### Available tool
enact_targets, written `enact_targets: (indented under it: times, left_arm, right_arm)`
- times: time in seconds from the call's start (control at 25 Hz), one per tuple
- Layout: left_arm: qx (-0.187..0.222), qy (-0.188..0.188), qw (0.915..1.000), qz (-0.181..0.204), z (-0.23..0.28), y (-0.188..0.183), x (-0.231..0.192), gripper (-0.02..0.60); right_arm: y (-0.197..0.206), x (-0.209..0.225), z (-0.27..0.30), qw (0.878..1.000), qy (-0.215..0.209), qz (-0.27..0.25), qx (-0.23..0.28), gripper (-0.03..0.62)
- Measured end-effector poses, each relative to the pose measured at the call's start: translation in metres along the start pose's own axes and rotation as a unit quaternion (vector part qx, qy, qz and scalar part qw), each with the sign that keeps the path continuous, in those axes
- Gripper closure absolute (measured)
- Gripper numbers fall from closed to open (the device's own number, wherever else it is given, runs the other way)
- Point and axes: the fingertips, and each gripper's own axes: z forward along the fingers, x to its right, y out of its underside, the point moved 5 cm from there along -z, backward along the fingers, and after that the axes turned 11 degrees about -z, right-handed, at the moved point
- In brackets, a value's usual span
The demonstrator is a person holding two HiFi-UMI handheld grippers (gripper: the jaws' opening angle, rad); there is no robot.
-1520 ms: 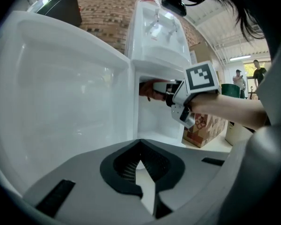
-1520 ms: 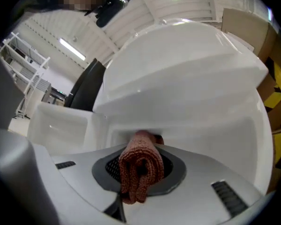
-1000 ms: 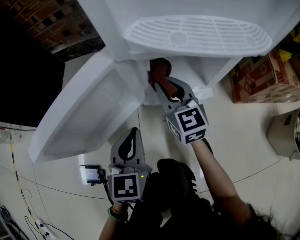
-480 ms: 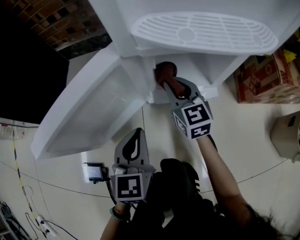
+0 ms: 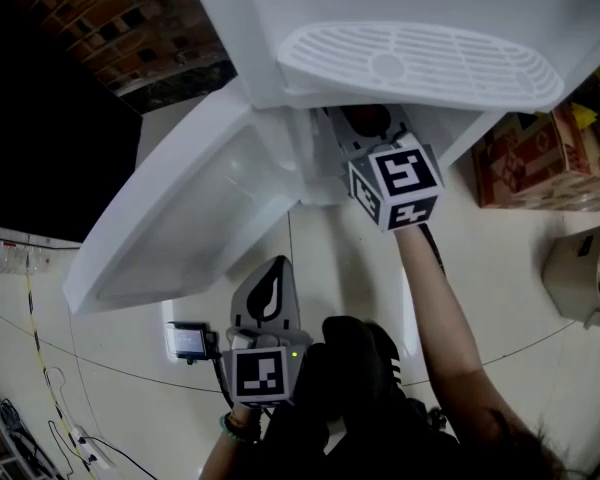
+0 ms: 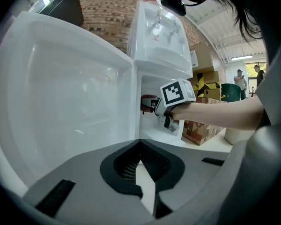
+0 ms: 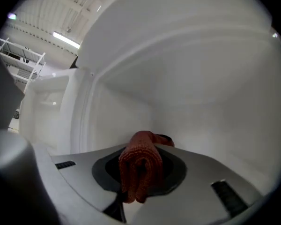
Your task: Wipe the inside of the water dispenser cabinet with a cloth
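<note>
Left claw (image 6: 141, 172) parked near the body, shut, empty. Right claw (image 7: 138, 191) clamped on the bunched red cloth (image 7: 141, 161), now deeper inside the cabinet (image 7: 201, 78) than a second ago, when it sat at the opening. Risk: the wad snags on the wall and drags out of the grip, or skims without contact.
</note>
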Motion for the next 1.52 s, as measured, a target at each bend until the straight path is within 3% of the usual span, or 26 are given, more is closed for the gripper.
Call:
enact_targets:
  times: [0.32, 0.56, 0.68, 0.8, 1.04, 1.24, 1.52]
  left_arm:
    - [0.002, -0.001, 1.0000, 0.002, -0.001, 0.001, -0.003, 0.578]
    - [-0.001, 0.002, 1.0000, 0.002, 0.000, 0.002, 0.000, 0.578]
    - [-0.004, -0.001, 1.0000, 0.002, 0.001, 0.003, 0.000, 0.577]
    - [-0.003, 0.001, 1.0000, 0.005, 0.004, 0.004, 0.002, 0.578]
    - [0.003, 0.009, 0.9999, 0.004, 0.010, 0.005, 0.010, 0.578]
    - [-0.002, 0.015, 0.9998, 0.010, 0.010, 0.007, 0.016, 0.578]
    - [-0.006, 0.001, 1.0000, -0.002, 0.008, 0.007, 0.007, 0.577]
  right_arm:
    - [0.113, -0.040, -0.013, 0.986, -0.040, -0.020, -0.160, 0.522]
    - [0.127, -0.044, -0.024, 0.984, -0.044, -0.010, -0.172, 0.522]
    - [0.105, -0.027, -0.031, 0.989, -0.008, -0.019, -0.148, 0.522]
    - [0.071, 0.003, -0.053, 0.990, 0.067, -0.041, -0.113, 0.522]
    - [0.014, 0.075, -0.105, 0.970, 0.217, -0.091, -0.060, 0.522]
    - [-0.011, 0.084, -0.105, 0.963, 0.243, -0.106, -0.048, 0.522]
    - [0.063, 0.065, -0.103, 0.961, 0.230, -0.057, -0.141, 0.522]
